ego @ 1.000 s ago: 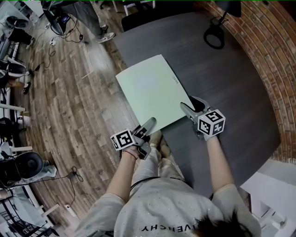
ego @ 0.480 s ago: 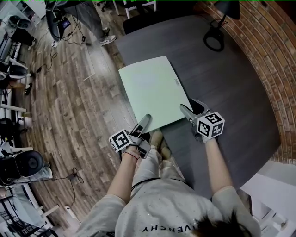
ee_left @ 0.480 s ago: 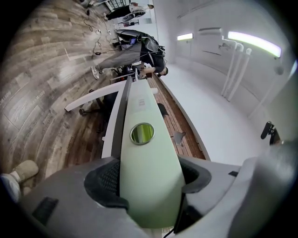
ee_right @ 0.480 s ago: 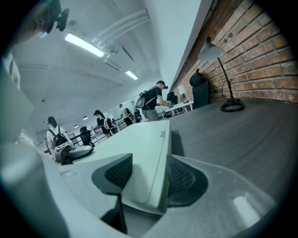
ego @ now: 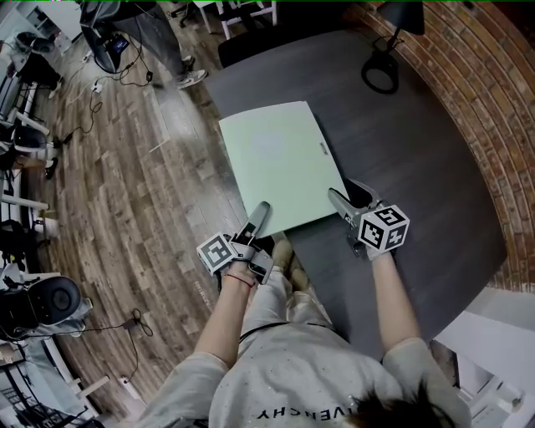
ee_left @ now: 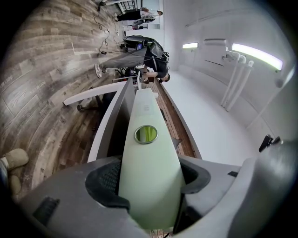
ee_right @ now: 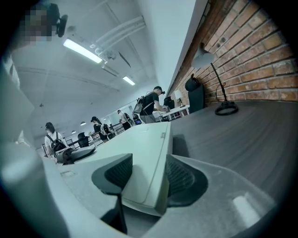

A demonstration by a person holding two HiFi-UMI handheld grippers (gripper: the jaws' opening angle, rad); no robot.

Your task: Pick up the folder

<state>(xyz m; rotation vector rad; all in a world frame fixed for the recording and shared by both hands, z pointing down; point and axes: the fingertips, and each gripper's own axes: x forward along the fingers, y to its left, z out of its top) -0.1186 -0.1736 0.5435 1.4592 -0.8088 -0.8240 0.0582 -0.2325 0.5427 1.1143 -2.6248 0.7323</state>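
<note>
The folder [ego: 280, 163] looks smooth and matt, the table [ego: 418, 167] dull wood-grain.

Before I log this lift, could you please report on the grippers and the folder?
Left gripper jaws just closing, folder spine between, pads on. Right gripper shut on folder's near corner. Lamp far off, path clear.

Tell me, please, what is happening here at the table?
A person holds a gripper in each hand and is taking a pale green folder by its near edge on the dark table. The left gripper has just been closing its jaws on the folder; the right gripper is clamped on its near right corner.
</note>
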